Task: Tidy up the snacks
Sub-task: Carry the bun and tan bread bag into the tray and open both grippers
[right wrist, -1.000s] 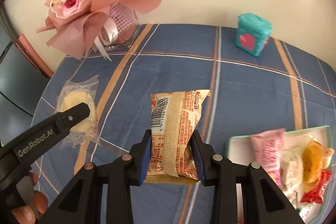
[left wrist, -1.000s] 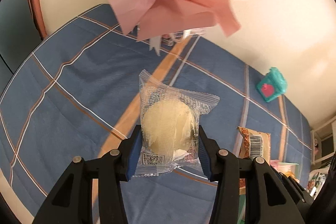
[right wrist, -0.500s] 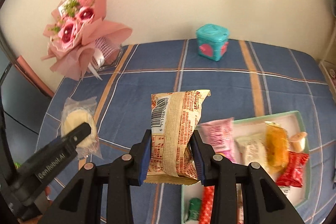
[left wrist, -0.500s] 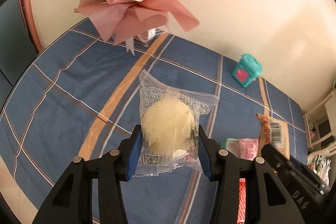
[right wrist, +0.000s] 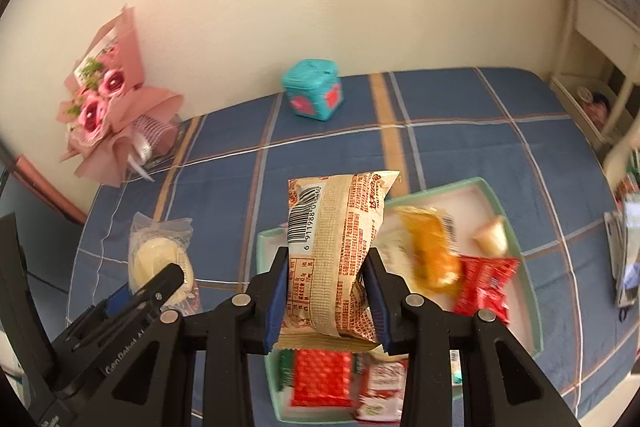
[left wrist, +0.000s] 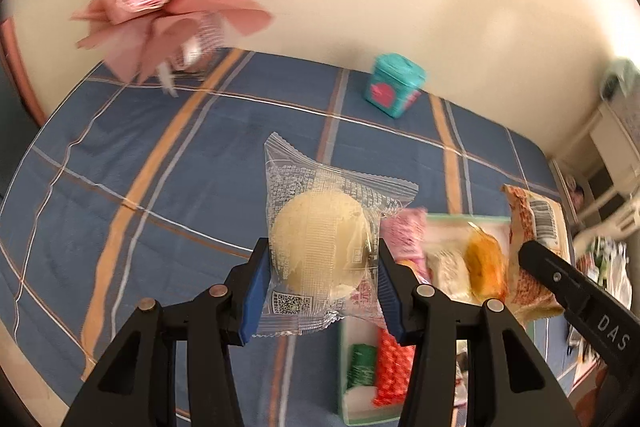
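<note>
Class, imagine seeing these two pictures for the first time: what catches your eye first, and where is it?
Each gripper clamps a snack in the foreground: the left holds a clear-wrapped round cake, the right a tan barcoded packet. Below the packet lies a green tray of bright snacks on the blue plaid cloth. A pink bouquet stands by the wall at far left.

tray (right wrist: 534,301) on tablecloth (right wrist: 460,147), tin (right wrist: 313,95) behind
</note>
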`<state>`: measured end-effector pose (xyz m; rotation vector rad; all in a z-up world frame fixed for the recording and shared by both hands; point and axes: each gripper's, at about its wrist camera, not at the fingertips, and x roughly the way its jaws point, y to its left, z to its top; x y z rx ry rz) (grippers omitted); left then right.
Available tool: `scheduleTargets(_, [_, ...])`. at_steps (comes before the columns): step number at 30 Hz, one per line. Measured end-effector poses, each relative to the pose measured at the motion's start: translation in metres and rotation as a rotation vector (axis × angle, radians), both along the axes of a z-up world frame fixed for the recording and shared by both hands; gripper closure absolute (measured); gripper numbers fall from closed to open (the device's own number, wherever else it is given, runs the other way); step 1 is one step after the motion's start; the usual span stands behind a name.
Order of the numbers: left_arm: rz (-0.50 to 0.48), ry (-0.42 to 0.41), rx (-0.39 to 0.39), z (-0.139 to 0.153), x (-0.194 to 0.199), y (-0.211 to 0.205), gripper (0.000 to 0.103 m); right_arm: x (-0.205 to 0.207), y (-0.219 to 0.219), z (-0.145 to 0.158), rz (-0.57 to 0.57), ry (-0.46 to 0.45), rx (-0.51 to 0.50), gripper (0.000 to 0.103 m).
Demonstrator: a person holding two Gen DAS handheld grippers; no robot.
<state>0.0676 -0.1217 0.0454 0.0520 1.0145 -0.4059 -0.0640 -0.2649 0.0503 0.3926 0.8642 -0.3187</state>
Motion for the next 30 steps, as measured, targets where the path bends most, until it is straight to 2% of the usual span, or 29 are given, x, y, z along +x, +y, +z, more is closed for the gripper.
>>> scheduleTargets(11, [-0.194, 0.003, 0.054, -0.01, -0.052, -0.07, 0.052, -0.041, -0.044, -0.007, -0.09, 0.008, 0.022, 0.064])
scheduleTargets(21, [-0.24, 0.045, 0.105, -0.029, -0.068, -0.091, 0.052, -0.06, -0.058, -0.024, -0.11, 0.045, 0.031, 0.064])
scheduleTargets(30, [-0.249, 0.065, 0.137, -0.041, -0.071, -0.095, 0.052, -0.059, -0.061, -0.037, -0.108, 0.08, 0.058, 0.064])
